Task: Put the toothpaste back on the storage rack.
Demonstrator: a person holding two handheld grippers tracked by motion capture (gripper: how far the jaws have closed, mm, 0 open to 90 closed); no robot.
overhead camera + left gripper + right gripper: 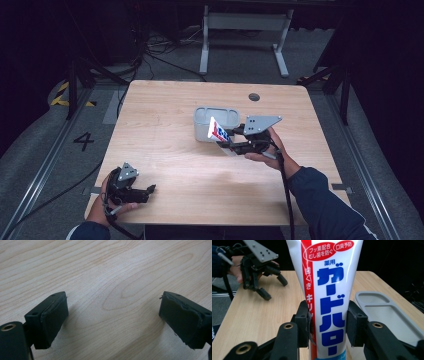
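A white toothpaste tube (329, 300) with blue and red lettering stands between the jaws of my right gripper (328, 322), which is shut on it. From above, the tube (218, 131) is lifted off the table just in front of a grey tray (216, 121), with the right gripper (231, 139) at its near side. My left gripper (150, 190) rests at the table's front left corner, open with nothing between its pads (53, 317). It also appears far off as the left gripper (273, 287) in the right gripper view.
The grey tray (384, 312) lies to the right of the tube in the right gripper view. A round cable hole (254, 97) sits near the wooden table's (165, 150) far edge. A metal stand (245, 30) and cables are on the floor beyond.
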